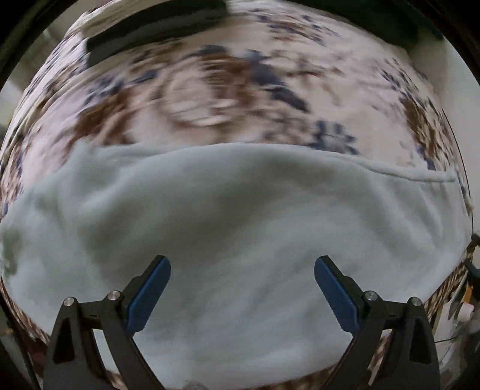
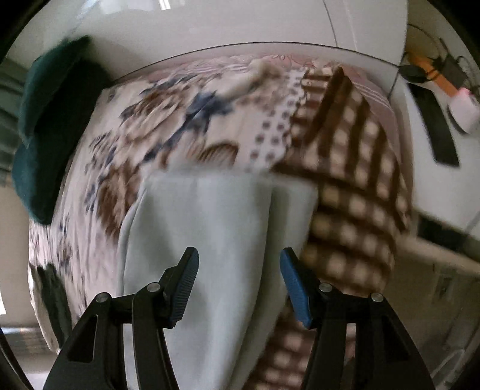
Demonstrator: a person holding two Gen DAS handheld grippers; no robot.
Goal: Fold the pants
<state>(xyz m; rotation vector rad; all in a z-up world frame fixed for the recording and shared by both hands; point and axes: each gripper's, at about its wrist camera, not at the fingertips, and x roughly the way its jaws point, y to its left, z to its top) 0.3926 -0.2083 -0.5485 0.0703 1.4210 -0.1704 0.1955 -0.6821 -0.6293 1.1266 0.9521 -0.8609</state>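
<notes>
Pale blue-grey fleece pants (image 1: 240, 210) lie spread on a patterned bedspread (image 1: 210, 90). My left gripper (image 1: 242, 264) hovers straight above them with its blue pads (image 1: 150, 294) wide apart and nothing between them. In the right wrist view the pants (image 2: 216, 225) show as a long band whose far end lies flat on the spread. My right gripper (image 2: 239, 255) hangs above that band, jaws about half apart, gripping nothing. Both views are blurred by motion.
A dark green garment (image 2: 45, 135) lies at the bed's left side, and a dark folded item (image 1: 150, 33) at the far edge. The bedspread's brown checked border (image 2: 354, 180) hangs over the right edge. A white wall (image 2: 210, 27) stands behind, with cables and an orange tool (image 2: 435, 75) on the right.
</notes>
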